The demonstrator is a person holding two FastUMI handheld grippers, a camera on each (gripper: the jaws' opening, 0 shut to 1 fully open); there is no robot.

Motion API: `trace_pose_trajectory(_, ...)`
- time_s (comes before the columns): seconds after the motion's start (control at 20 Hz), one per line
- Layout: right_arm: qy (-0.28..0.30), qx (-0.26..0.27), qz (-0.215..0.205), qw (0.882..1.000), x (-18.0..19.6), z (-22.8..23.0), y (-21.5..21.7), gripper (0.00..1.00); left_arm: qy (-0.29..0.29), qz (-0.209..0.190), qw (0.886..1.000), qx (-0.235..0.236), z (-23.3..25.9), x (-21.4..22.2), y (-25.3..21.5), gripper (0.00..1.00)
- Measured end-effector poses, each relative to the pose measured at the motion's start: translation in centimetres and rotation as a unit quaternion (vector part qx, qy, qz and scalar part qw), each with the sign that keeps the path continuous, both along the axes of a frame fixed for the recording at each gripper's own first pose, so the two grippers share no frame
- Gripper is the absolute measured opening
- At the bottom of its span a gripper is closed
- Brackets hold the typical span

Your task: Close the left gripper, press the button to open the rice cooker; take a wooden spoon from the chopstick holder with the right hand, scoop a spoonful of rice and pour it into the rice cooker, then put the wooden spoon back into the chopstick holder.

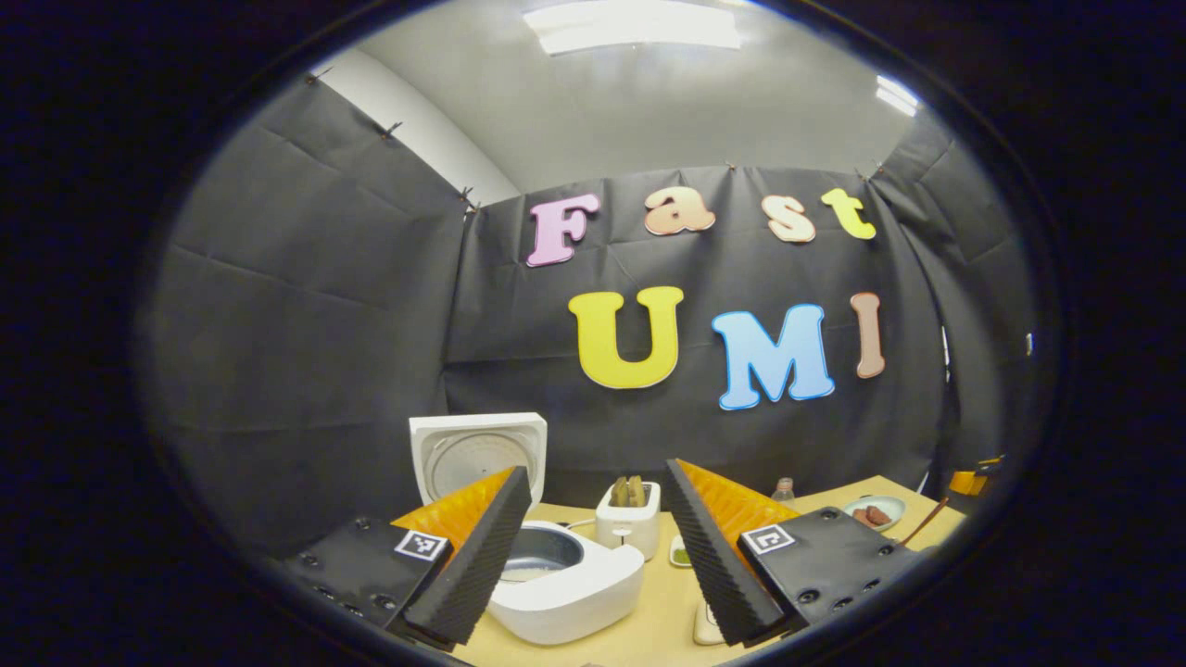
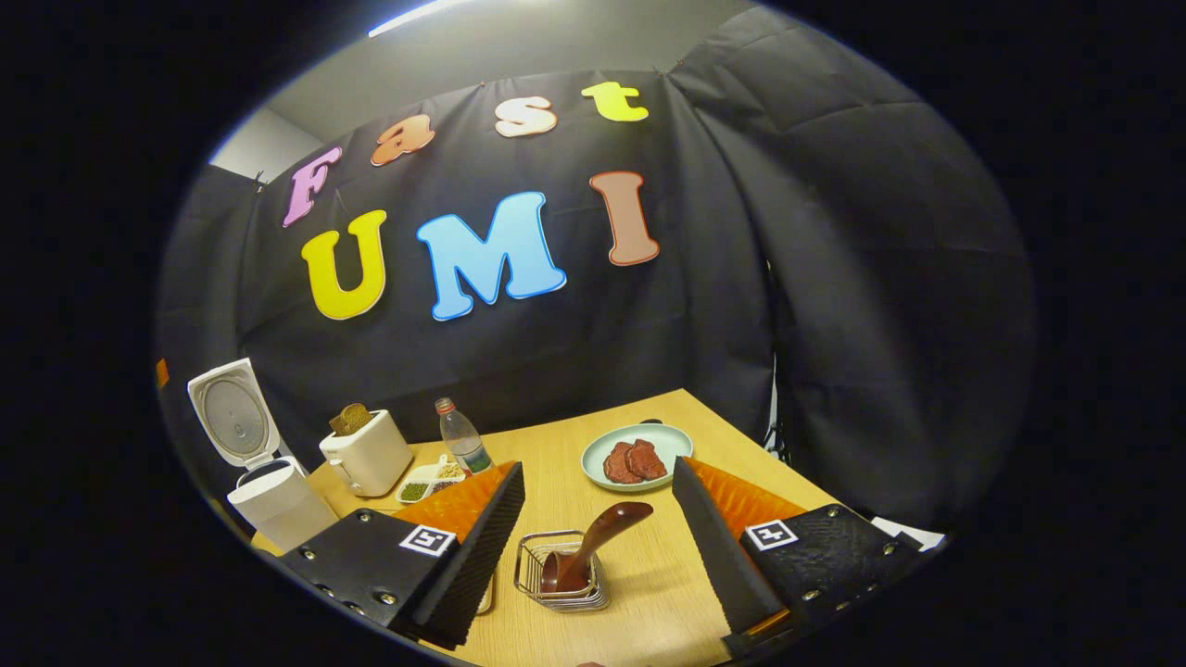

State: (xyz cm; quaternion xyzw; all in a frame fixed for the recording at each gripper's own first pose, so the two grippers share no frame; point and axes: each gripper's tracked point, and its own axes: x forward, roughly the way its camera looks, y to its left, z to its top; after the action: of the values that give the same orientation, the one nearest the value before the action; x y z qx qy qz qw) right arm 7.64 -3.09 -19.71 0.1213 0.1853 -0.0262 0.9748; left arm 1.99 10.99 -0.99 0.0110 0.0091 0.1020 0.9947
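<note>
Right gripper [image 2: 598, 519]: jaws wide apart, holding nothing. Between its fingers stands the square wire chopstick holder [image 2: 563, 572] containing the brown wooden spoon [image 2: 593, 545].

Left gripper [image 1: 598, 547]: jaws wide apart, empty. Just ahead sits the white rice cooker [image 1: 565, 584], lid raised.

I count one rice cooker [image 2: 269, 482] left of my right fingers, one toaster [image 2: 368, 452], one bottle [image 2: 461, 437] and one small divided dish [image 2: 428, 482] beyond them. Between those fingers I see one chopstick holder [image 2: 533, 574] with one wooden spoon [image 2: 598, 542], and one plate [image 2: 676, 440] holding two reddish pieces.
</note>
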Motion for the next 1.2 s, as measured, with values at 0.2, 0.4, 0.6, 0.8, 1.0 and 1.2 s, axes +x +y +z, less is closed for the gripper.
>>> trace_pose_trajectory(0.2, 0.044, 0.025, 0.008, 0.999, 0.6, -3.8, 0.7, 0.98, 0.003, 0.003, 1.0, 0.009, 0.4, -1.2, -0.6, 0.99)
trace_pose_trajectory(0.4, 0.086, 0.056, 0.017, 0.995, 1.2, -7.2, 1.5, 0.95, 0.011, 0.008, 1.0, 0.012, 0.2, -2.2, -1.0, 0.99)
trace_pose_trajectory(0.6, 0.126, 0.09, 0.024, 0.988, 1.3, -9.5, 2.2, 0.75, 0.015, 0.019, 1.0, 0.01, 0.0, -3.0, -1.1, 0.99)
trace_pose_trajectory(0.8, 0.132, 0.111, 0.042, 0.984, 2.2, -10.4, 3.0, 0.28, 0.018, 0.037, 0.999, 0.012, -0.3, -4.2, -0.8, 0.99)
trace_pose_trajectory(1.0, 0.13, 0.094, 0.071, 0.984, 2.3, -9.2, 3.5, 0.12, 0.021, 0.048, 0.999, 0.006, -0.8, -4.7, -0.5, 0.99)
trace_pose_trajectory(1.2, 0.098, 0.052, 0.079, 0.991, 2.5, -5.5, 3.8, 0.12, 0.015, 0.051, 0.999, 0.013, -0.2, -4.9, 1.1, 0.99)
